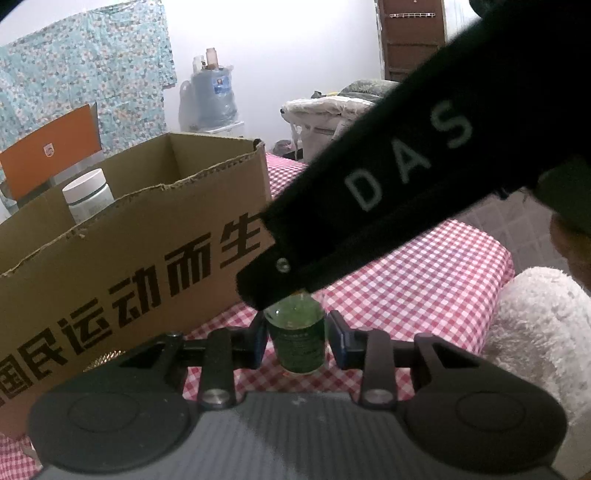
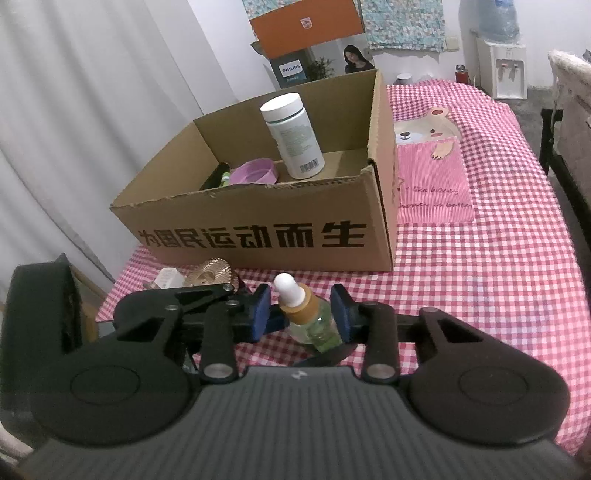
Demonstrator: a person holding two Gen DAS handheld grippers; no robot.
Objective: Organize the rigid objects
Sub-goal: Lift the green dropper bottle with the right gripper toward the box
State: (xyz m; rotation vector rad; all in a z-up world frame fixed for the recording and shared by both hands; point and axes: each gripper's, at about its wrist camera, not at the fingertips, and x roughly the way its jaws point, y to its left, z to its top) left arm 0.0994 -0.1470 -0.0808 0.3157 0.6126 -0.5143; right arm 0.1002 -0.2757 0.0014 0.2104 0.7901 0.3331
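Showing dropper cap [image 2: 290, 290], left view hides it

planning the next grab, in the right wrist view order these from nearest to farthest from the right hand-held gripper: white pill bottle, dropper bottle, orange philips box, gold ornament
1. Dropper bottle, between the fingers of the right hand-held gripper.
2. Gold ornament, just ahead on the left, on the checked cloth in front of the cardboard box.
3. White pill bottle, standing inside that box.
4. Orange Philips box, behind the cardboard box by the wall.

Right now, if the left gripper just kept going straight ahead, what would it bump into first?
The green dropper bottle, standing on the checked tablecloth between the left gripper fingers. Depth is unclear, but nothing looks nearer.
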